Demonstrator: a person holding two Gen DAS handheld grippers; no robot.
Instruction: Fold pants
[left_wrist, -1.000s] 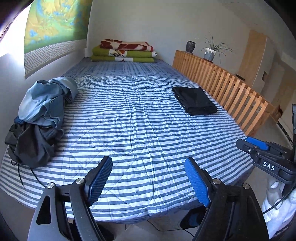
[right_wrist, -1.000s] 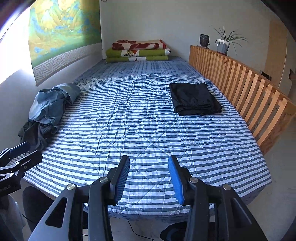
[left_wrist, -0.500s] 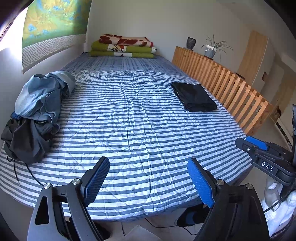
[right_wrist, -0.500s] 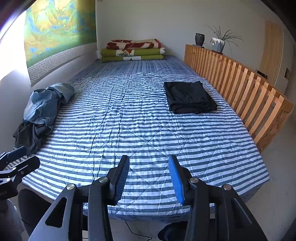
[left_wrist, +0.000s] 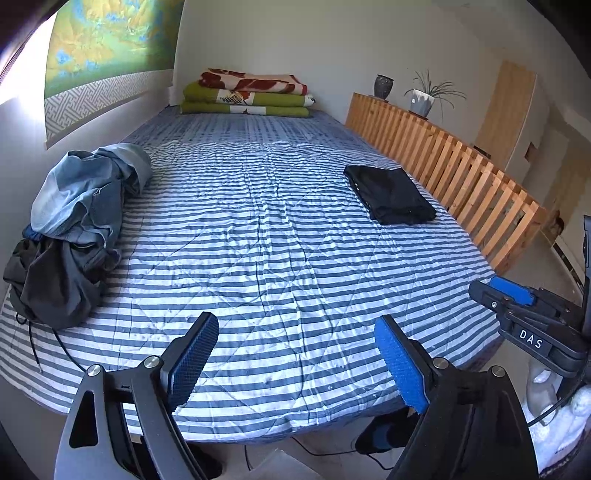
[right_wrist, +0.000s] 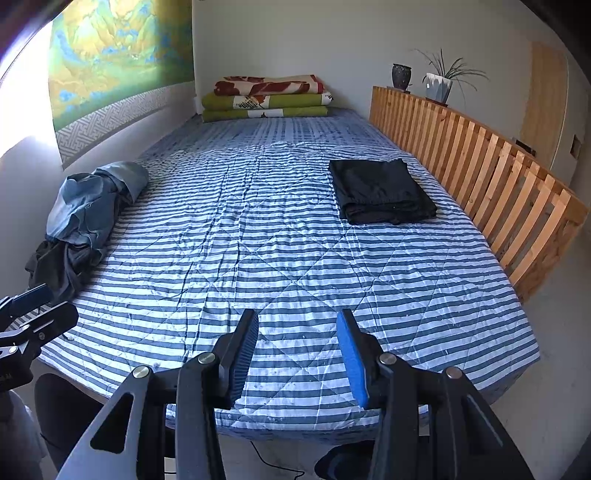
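Blue-padded and empty, the left claw (left_wrist: 291, 363) gapes wide at the bottom of the frame while the right claw (right_wrist: 297, 356) stands partly open, both tilted down over the near edge of the striped bed (right_wrist: 295, 266). At left lies a crumpled heap of pants (left_wrist: 74, 221), soft, limp and probably light, best pinched at a waistband or hem. Farther right, folded black pants (right_wrist: 380, 190) lie flat.

Mid bedspread (right_wrist: 280, 236) open for passage; clothes heap (right_wrist: 85, 218) at 9 o'clock, folded black pants (right_wrist: 380, 192) and slatted rail (right_wrist: 498, 184) at 2.
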